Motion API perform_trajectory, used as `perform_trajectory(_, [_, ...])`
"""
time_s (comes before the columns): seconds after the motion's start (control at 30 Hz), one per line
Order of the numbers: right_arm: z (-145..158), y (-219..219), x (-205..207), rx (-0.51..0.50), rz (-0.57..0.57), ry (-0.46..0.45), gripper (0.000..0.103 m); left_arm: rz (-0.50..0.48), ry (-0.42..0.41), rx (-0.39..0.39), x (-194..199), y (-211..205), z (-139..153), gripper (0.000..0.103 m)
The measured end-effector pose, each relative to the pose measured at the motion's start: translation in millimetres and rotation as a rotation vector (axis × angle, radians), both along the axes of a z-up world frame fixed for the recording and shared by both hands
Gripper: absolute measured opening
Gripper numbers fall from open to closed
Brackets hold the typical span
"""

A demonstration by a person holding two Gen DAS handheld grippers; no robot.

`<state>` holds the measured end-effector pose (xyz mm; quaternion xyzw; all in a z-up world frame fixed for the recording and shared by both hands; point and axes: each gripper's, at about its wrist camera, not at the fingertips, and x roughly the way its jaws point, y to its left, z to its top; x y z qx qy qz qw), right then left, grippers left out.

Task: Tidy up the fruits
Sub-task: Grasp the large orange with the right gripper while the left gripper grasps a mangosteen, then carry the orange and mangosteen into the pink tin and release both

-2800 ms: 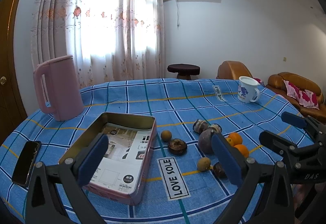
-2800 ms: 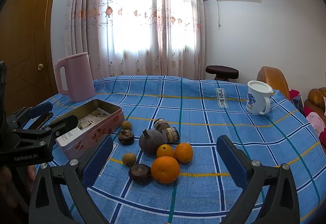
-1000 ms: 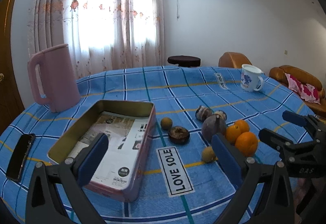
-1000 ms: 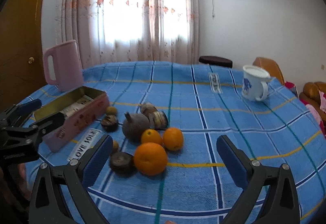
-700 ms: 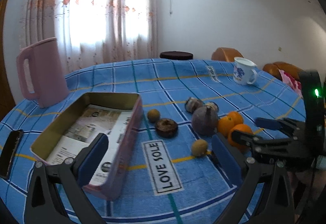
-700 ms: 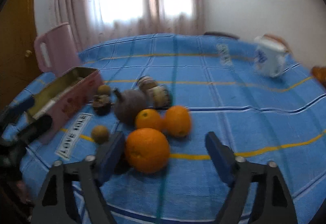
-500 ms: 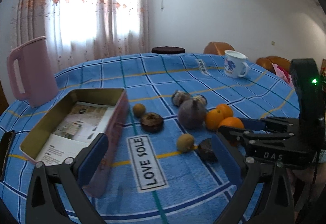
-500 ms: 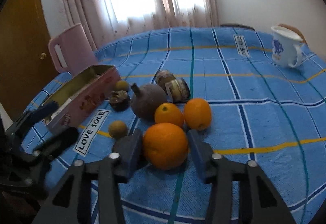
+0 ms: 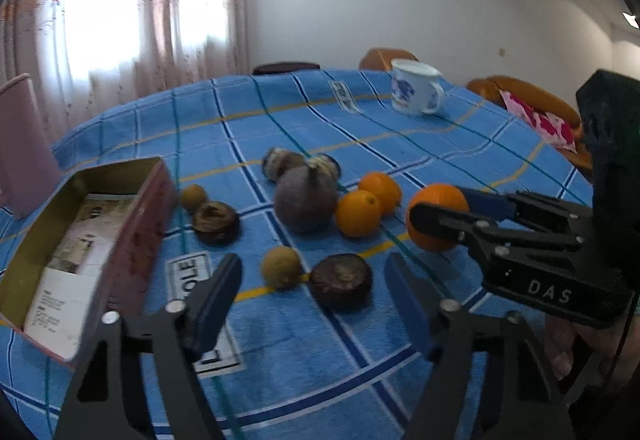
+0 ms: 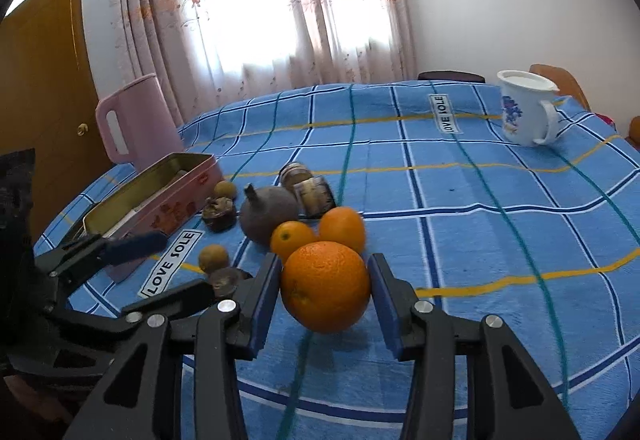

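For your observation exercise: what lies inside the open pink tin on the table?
The pink tin holds printed paper sheets lying flat on its bottom; no fruit shows. Anything beneath the paper stays covered.

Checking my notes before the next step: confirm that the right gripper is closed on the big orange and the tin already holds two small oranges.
One part is wrong. The right gripper is closed on the big orange, as the right wrist view shows. But the tin holds only papers, no fruit: in the left wrist view both small oranges lie on the cloth beside the big purple fruit.
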<state>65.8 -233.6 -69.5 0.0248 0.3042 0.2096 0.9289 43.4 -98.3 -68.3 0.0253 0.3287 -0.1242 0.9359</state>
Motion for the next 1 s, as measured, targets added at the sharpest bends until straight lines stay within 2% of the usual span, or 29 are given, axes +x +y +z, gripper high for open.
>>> perform_trajectory(0.03, [0, -2, 0, 0.002, -0.002, -0.002, 0.047, -0.008, 0.005, -0.002, 1, -2, 0, 0.063])
perform_trajectory(0.13, [0, -6, -2, 0.009, 0.001, -0.004, 0.047, -0.029, 0.037, -0.004, 8, -8, -3, 0.057])
perform_trajectory(0.23, [-1, -9, -3, 0.011, 0.002, -0.010, 0.047, -0.046, 0.066, -0.006, 14, -15, -9, 0.054])
perform_trajectory(0.47, [-1, -9, -5, 0.004, 0.004, -0.019, 0.047, -0.067, 0.069, 0.017, 21, -25, -11, 0.048])
perform_trajectory(0.53, [-1, -9, -6, 0.001, 0.004, -0.022, 0.047, -0.056, 0.067, 0.015, 22, -23, -10, 0.039])
perform_trajectory(0.6, [0, -9, -6, 0.003, 0.002, -0.026, 0.047, -0.055, 0.067, 0.000, 21, -19, -10, 0.035])
perform_trajectory(1.0, [6, -9, -10, 0.008, -0.003, -0.056, 0.047, -0.073, 0.031, -0.043, 11, -9, -3, 0.034])
